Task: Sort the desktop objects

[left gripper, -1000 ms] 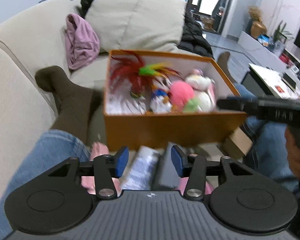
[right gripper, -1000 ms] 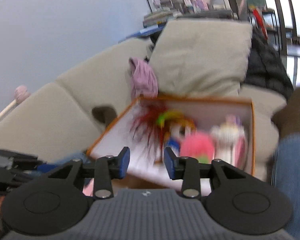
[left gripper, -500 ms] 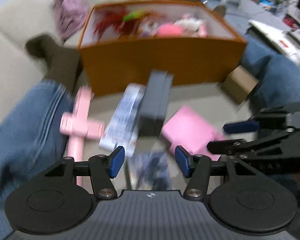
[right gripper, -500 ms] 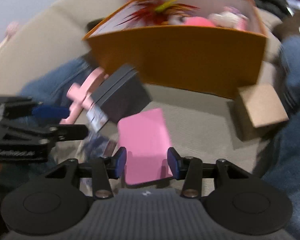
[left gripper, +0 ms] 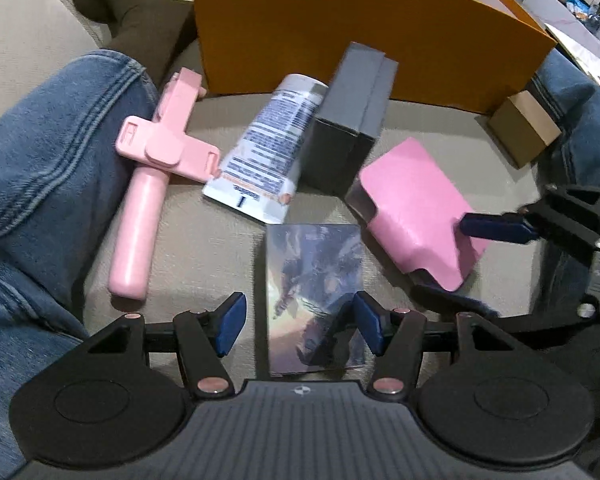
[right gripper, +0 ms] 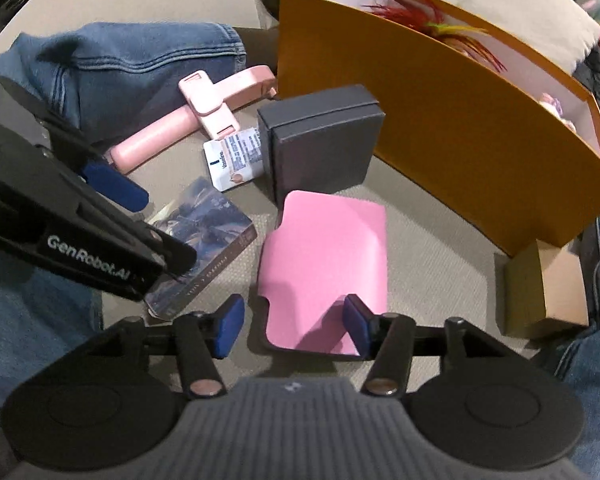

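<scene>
Loose items lie on a beige cushion in front of an orange box (left gripper: 360,32) of toys. My left gripper (left gripper: 300,326) points down over a glossy picture card pack (left gripper: 314,264). Its jaws are opening, with the pack between them and the pads clear of it. My right gripper (right gripper: 293,328) hangs over the near end of a pink case (right gripper: 324,252). Its jaws are opening too and straddle the case without pressing on it. Further back lie a dark grey box (left gripper: 352,120), a white tube (left gripper: 268,148) and a pink handled tool (left gripper: 140,200).
A small brown cardboard box (right gripper: 552,292) sits at the orange box's right corner. A person's jeans-clad legs (left gripper: 48,168) flank the cushion on both sides, with a dark sock (left gripper: 132,12) at the back left. Pillows and a pink cloth lie behind the box.
Both grippers dropped and tilted down, from facing the toy box to hanging over the loose items. Both pairs of jaws stand wider apart than before.
</scene>
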A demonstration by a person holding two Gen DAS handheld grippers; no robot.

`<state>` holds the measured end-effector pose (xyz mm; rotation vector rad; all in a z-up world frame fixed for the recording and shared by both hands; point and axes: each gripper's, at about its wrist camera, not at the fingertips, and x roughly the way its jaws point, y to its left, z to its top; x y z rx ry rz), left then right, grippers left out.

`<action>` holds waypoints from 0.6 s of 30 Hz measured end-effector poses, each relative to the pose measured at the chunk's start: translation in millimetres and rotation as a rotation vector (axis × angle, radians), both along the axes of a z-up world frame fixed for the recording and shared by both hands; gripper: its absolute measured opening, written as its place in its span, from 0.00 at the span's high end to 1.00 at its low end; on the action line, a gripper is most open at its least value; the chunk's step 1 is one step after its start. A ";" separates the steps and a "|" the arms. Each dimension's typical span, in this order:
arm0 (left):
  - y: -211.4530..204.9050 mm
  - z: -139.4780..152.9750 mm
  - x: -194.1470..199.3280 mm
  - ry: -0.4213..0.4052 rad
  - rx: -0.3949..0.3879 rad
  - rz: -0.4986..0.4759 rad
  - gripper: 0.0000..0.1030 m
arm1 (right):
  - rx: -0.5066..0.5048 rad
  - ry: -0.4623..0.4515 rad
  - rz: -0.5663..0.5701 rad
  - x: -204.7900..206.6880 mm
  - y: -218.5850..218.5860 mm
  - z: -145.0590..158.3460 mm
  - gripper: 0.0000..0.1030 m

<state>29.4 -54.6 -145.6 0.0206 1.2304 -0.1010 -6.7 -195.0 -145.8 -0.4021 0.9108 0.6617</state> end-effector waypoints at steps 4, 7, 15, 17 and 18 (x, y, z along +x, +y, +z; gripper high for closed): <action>-8.1 -1.1 -3.5 0.003 0.004 -0.037 0.29 | -0.081 -0.060 0.067 -7.4 14.7 -9.9 0.31; -10.6 -4.5 -3.8 0.010 0.011 -0.041 0.28 | -0.163 -0.124 0.125 -17.5 24.5 -18.5 0.28; -14.0 -17.5 -2.2 0.026 0.051 -0.047 0.26 | -0.242 -0.194 0.157 -25.1 29.2 -24.7 0.31; -12.5 -17.3 -3.5 0.020 0.056 -0.040 0.30 | -0.260 -0.223 0.147 -26.1 27.9 -23.5 0.44; -11.5 -15.7 -4.1 0.017 0.058 -0.035 0.34 | -0.251 -0.219 0.145 -25.2 26.0 -22.0 0.44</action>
